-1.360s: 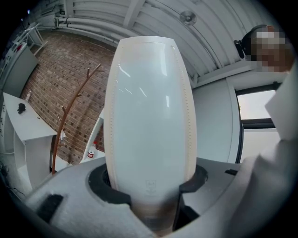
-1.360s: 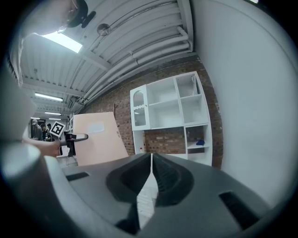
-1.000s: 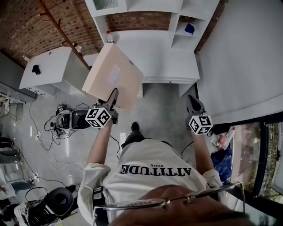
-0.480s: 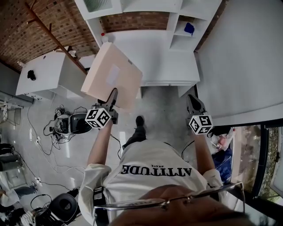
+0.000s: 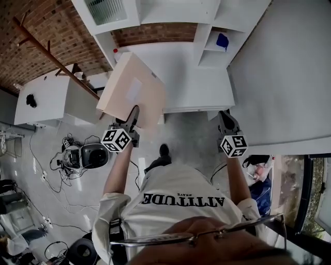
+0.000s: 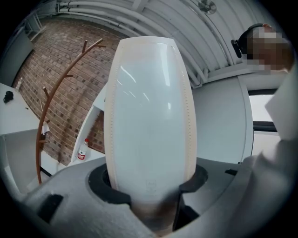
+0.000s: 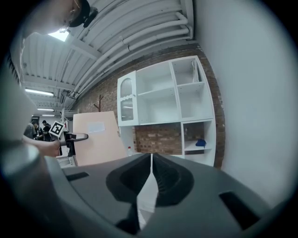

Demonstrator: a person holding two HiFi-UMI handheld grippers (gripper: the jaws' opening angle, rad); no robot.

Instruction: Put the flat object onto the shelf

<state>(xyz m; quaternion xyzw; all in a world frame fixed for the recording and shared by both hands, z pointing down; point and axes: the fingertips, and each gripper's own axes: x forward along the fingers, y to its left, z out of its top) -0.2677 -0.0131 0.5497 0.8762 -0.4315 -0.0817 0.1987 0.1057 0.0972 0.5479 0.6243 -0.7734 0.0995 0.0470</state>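
Note:
The flat object (image 5: pixel 133 89) is a large beige panel with a pale label, held tilted up in front of the white shelf unit (image 5: pixel 176 15). My left gripper (image 5: pixel 133 116) is shut on its lower edge. In the left gripper view the panel (image 6: pixel 149 107) fills the middle, with the left gripper (image 6: pixel 151 186) clamped at its base. My right gripper (image 5: pixel 226 121) hangs shut and empty to the right, above the floor. From the right gripper view, the right gripper (image 7: pixel 151 160) shows its jaws pressed together, with the panel (image 7: pixel 95 137) and left gripper (image 7: pixel 74 137) at left and the shelf unit (image 7: pixel 167 97) ahead.
The shelf's white counter (image 5: pixel 191 77) juts out ahead. A blue thing (image 5: pixel 222 40) lies in a right compartment; a red-capped bottle (image 5: pixel 115 50) stands at the counter's left. A white table (image 5: pixel 46 98), a brown coat stand (image 5: pixel 51 54), floor cables and gear (image 5: pixel 83 155) are left. A white wall (image 5: pixel 279 77) runs right.
The person has stepped toward the shelf, so the counter and compartments sit nearer and lower in the head view. Both grippers keep their hold and pose.

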